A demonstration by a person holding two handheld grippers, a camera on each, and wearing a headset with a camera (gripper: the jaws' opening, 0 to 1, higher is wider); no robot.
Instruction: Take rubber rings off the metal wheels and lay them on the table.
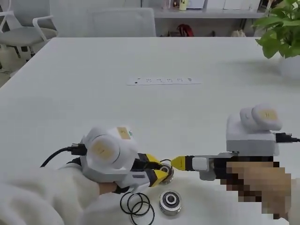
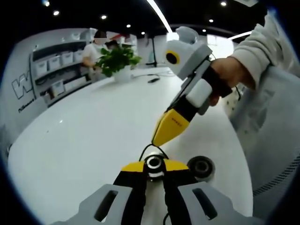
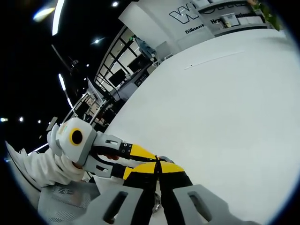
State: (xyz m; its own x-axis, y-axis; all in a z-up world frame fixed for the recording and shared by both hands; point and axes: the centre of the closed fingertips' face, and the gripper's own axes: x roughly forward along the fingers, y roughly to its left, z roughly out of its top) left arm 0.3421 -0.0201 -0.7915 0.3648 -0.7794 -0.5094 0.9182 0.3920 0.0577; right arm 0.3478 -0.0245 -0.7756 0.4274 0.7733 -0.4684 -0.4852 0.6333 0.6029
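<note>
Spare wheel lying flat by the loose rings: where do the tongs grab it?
Across its outer rim, from above. The spare wheel lies flat, bore up, so the round edge is open all round. Set the jaws front and back, clear of the loose rings on its left.

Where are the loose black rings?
In the head view, the loose black rings lie on the table just left of a free metal wheel, below the left gripper.
</note>
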